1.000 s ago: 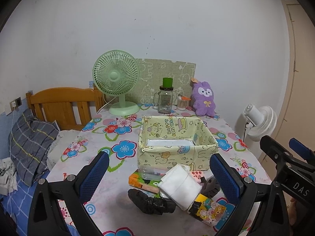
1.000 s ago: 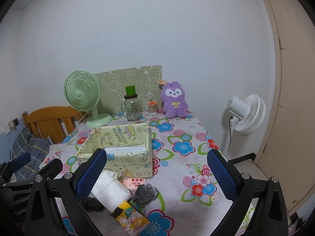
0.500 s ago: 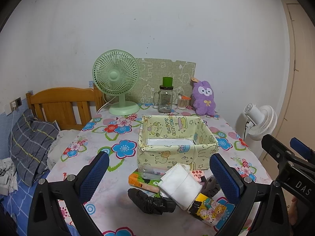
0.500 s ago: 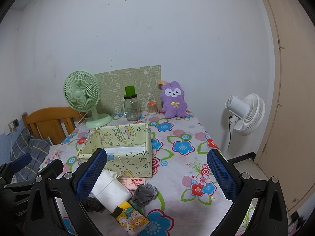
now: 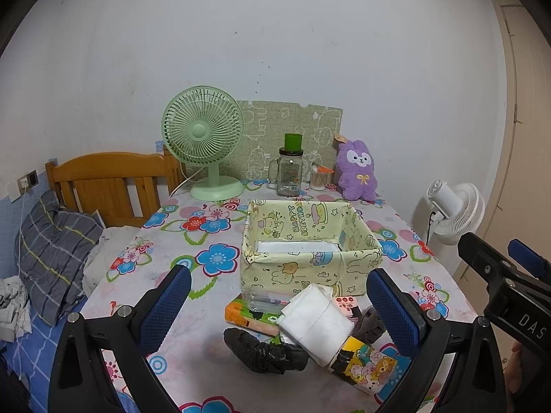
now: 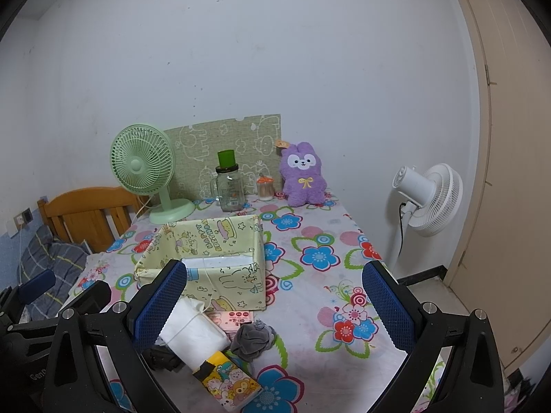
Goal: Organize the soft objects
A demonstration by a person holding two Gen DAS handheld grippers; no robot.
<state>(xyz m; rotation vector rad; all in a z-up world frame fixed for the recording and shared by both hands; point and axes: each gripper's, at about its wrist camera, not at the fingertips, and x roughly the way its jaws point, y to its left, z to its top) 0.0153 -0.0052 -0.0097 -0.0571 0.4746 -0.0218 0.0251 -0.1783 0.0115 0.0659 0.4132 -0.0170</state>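
Soft items sit clustered at the tabletop's near edge: white cloth bundle, black sock, grey sock, directly in front of the yellow fabric box. Left gripper and right gripper are both spread wide, holding nothing and touching nothing. The tabletop is bare toward its right edge.
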